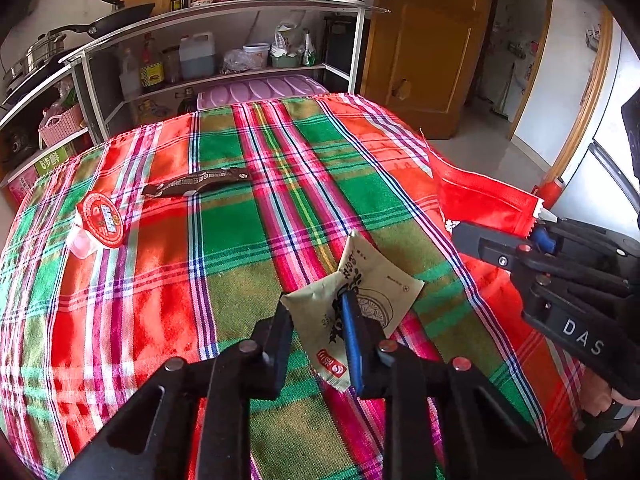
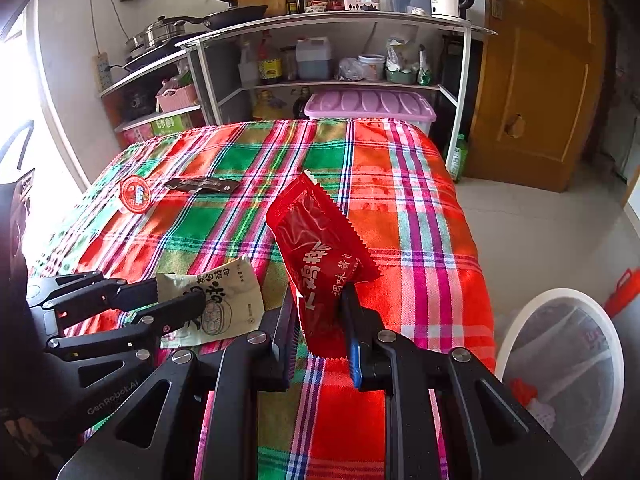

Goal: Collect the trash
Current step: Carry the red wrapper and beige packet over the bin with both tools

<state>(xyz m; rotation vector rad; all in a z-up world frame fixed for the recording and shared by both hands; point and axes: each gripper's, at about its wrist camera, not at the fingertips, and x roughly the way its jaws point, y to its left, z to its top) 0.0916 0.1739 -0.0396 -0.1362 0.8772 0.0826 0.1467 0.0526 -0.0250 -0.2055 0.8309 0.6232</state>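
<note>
Wrappers [image 1: 196,184] litter plaid tablecloth [image 1: 248,240] before kitchen shelves [image 1: 224,40].

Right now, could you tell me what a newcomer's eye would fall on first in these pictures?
First the bright plaid tablecloth filling both views. Then the two packets at its near edge: the right tool is shut on a red sauce packet, and the left tool pinches a beige packet. On the floor to the right stands a white bin.
</note>
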